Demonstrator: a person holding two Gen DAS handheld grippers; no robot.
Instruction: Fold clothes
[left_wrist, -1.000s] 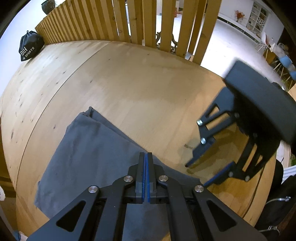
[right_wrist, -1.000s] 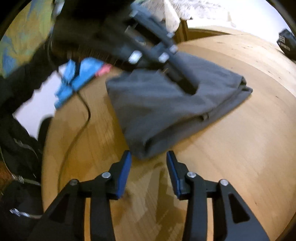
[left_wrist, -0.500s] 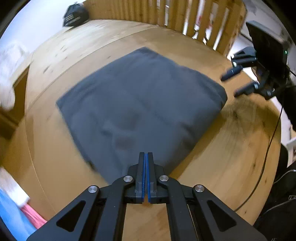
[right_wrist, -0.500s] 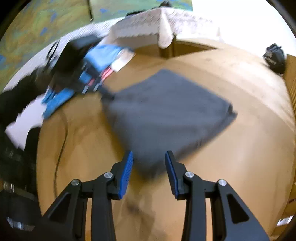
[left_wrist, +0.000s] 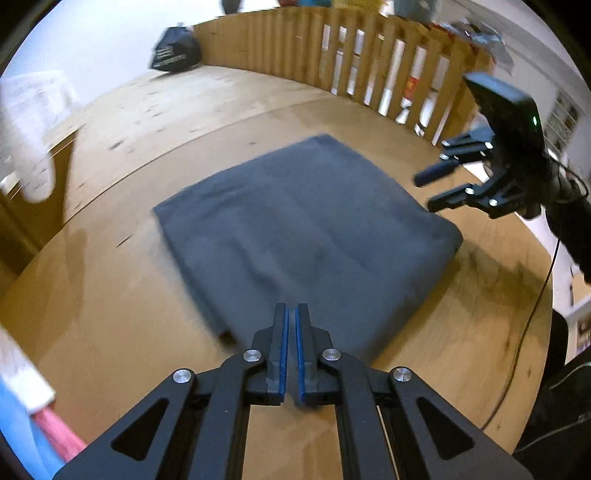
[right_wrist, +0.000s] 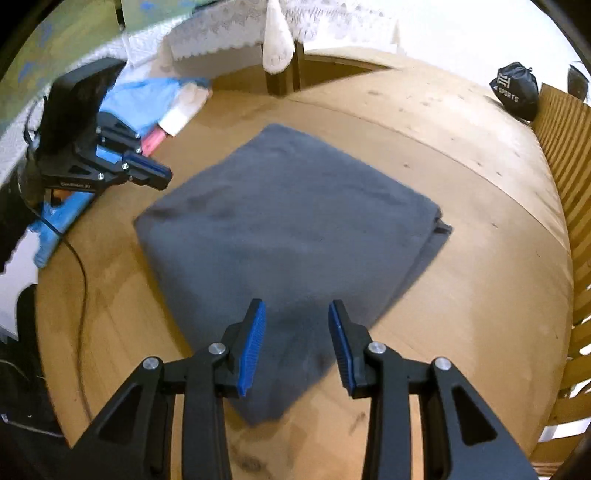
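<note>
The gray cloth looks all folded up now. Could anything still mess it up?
Maybe. The gray cloth has one under layer poking out at its far right corner; a nudge there could pull the stack crooked. The right gripper hangs open just over the near corner, so it might snag the cloth if it dips. A thin black cable lies on the wooden table close by and could catch the cloth's edge if it drags.

Dark grey garment (left_wrist: 306, 236), folded into a compact, roughly square pad of several layers. It lies flat on the wooden tabletop (left_wrist: 184, 122), near the middle, one corner turned toward each camera. Top surface smooth with faint creases. A lower layer protrudes slightly at the right-hand corner in the right wrist view.
</note>
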